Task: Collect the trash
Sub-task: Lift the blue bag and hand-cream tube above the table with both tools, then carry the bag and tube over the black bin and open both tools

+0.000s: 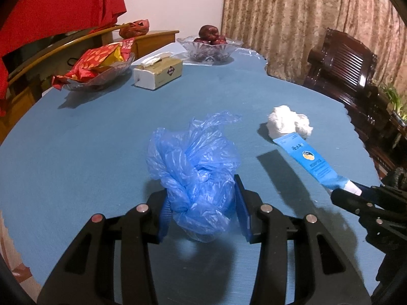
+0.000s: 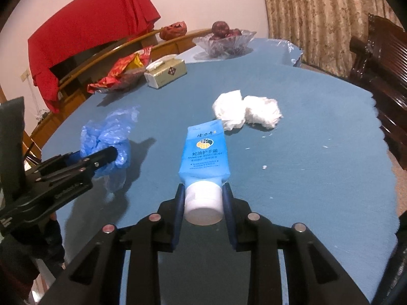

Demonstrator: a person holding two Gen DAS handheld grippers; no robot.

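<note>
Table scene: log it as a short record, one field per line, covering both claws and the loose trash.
left claw: shut on blue plastic bag
right claw: shut on hand cream tube, gripped at its white cap
loose trash: crumpled tissues on the blue tablecloth, beyond the tube
background: tissue box, glass fruit bowl, snack dish

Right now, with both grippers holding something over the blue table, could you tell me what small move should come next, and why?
Probably lift the right gripper slightly: it is shut on the white cap of the blue hand-cream tube, whose far end reaches the crumpled white tissues. The left gripper already holds the crumpled blue plastic bag. No bin is in view.
</note>
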